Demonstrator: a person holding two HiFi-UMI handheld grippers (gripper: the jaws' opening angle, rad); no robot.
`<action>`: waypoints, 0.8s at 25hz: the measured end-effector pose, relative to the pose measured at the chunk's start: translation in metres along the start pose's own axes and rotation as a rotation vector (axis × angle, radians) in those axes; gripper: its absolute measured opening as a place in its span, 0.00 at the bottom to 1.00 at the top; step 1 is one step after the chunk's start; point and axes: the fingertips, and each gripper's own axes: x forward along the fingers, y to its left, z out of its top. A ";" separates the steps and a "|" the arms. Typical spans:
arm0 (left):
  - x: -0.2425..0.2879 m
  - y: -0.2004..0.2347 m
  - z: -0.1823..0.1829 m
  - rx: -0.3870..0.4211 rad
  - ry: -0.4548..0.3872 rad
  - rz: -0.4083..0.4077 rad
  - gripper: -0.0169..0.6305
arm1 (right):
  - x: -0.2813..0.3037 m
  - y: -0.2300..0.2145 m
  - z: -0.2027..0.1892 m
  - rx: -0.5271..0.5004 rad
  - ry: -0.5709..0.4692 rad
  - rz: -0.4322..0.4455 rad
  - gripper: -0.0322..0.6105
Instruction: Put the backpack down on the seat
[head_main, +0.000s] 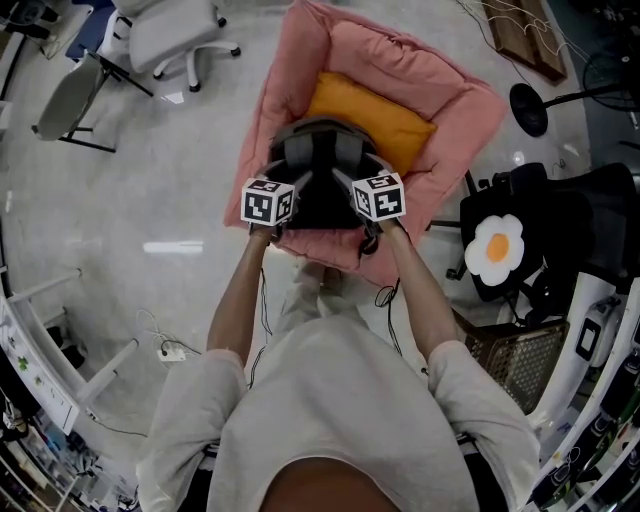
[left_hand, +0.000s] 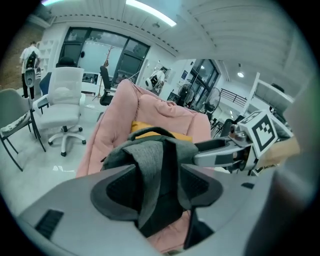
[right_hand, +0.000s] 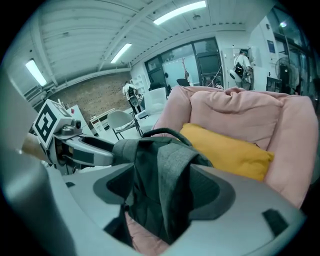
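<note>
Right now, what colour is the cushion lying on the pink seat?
Yellow-orange cushion, clearest in the right gripper view.

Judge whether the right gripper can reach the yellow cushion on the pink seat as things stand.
Probably not directly: the backpack sits between the right gripper and the yellow cushion, its strap between the open jaws. The cushion's right side looks free.

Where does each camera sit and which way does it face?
Head view: on the person's head, steeply down at backpack on pink seat; forearms, torso, left gripper, right gripper show.
Left gripper view: rides left gripper, faces along its open jaws at a strap between them.
Right gripper view: same from right gripper.
All three share backpack, pink seat, yellow cushion.
</note>
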 end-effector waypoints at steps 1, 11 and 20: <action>-0.005 0.000 0.000 0.002 -0.010 0.007 0.42 | -0.004 0.002 0.001 -0.004 -0.008 -0.003 0.58; -0.059 -0.032 0.016 0.070 -0.128 0.038 0.42 | -0.062 0.026 0.022 -0.035 -0.134 -0.025 0.46; -0.108 -0.081 0.032 0.118 -0.244 0.023 0.37 | -0.124 0.045 0.035 -0.054 -0.248 -0.059 0.31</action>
